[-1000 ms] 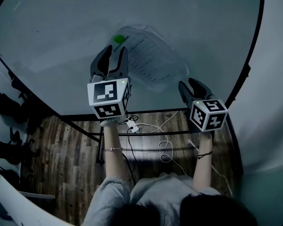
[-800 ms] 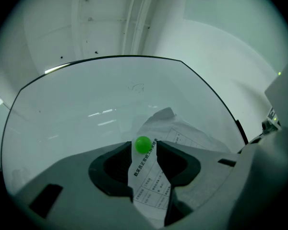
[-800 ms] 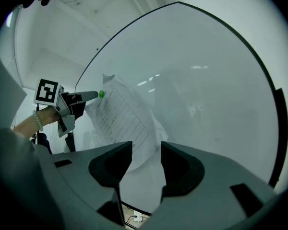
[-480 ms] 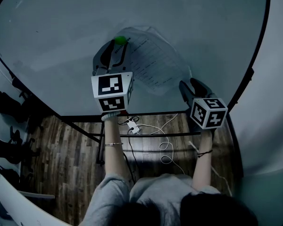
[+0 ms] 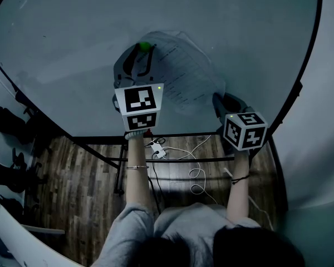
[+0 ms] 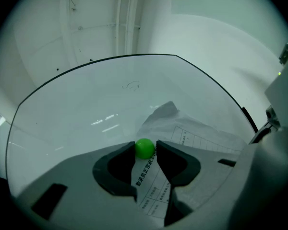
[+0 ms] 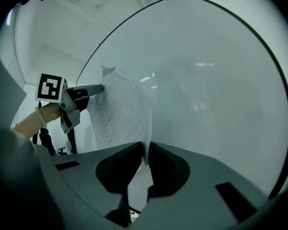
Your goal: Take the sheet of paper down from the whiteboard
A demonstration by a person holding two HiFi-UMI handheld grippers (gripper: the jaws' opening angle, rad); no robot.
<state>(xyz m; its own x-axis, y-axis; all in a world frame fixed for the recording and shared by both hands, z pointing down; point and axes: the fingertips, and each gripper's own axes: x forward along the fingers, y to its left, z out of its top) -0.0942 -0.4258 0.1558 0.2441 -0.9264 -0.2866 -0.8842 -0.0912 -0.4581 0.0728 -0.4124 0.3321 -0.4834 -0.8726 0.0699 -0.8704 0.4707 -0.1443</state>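
Observation:
A printed sheet of paper (image 5: pixel 181 74) hangs crumpled on the whiteboard (image 5: pixel 72 38), pinned at its top left by a green ball magnet (image 5: pixel 145 46). My left gripper (image 5: pixel 140 52) is open, its tips flanking the magnet (image 6: pixel 144 148) with the paper (image 6: pixel 192 133) behind it. My right gripper (image 5: pixel 218 100) is at the sheet's lower right corner. In the right gripper view its jaws (image 7: pixel 146 147) are closing, with the paper's (image 7: pixel 120 109) loose edge in the narrow gap between them. The left gripper (image 7: pixel 97 87) shows at the sheet's far corner.
The whiteboard's dark stand bar (image 5: pixel 172 131) runs below both grippers. A power strip with white cables (image 5: pixel 157 149) lies on the wooden floor. Dark chairs (image 5: pixel 5 127) stand at the left, and a pale wall (image 5: pixel 328 149) rises at the right.
My left gripper has risen to the magnet and rolled, so the magnet now sits between its tips. My right gripper has edged towards the paper's corner.

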